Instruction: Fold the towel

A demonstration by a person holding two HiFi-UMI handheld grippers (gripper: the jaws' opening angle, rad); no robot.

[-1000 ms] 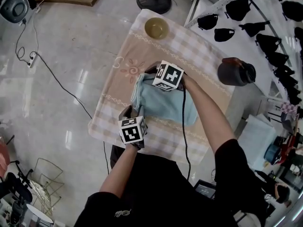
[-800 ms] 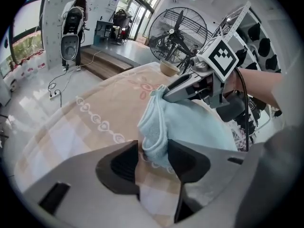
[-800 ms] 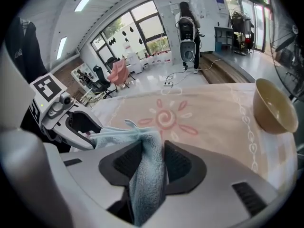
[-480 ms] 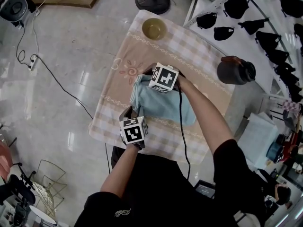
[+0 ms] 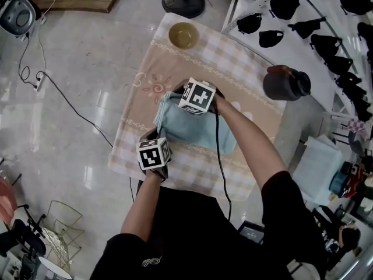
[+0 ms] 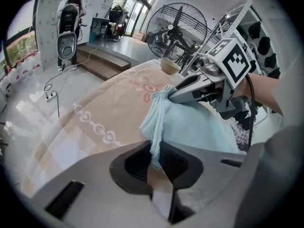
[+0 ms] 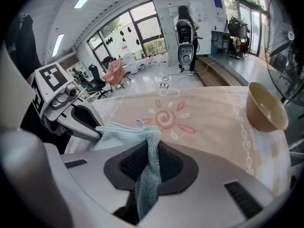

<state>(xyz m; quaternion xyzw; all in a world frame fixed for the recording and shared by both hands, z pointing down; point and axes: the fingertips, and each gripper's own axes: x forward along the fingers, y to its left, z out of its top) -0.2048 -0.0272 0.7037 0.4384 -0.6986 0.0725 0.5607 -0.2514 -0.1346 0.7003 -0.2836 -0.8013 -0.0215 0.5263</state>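
Towel (image 5: 186,130) edge pinched btwn L claw (image 6: 156,153) & R claw (image 7: 150,161); both just clenched on it.

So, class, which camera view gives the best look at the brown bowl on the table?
The right gripper view: the bowl is large there, showing its rim and outer wall. The head view shows the bowl small, from above. The left gripper view shows the bowl tiny and far off.

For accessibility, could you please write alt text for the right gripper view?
The right gripper, jaws just closed, pinches a light blue towel; the left gripper, likewise just closed, grips it at left. A tan bowl stands on the tablecloth.
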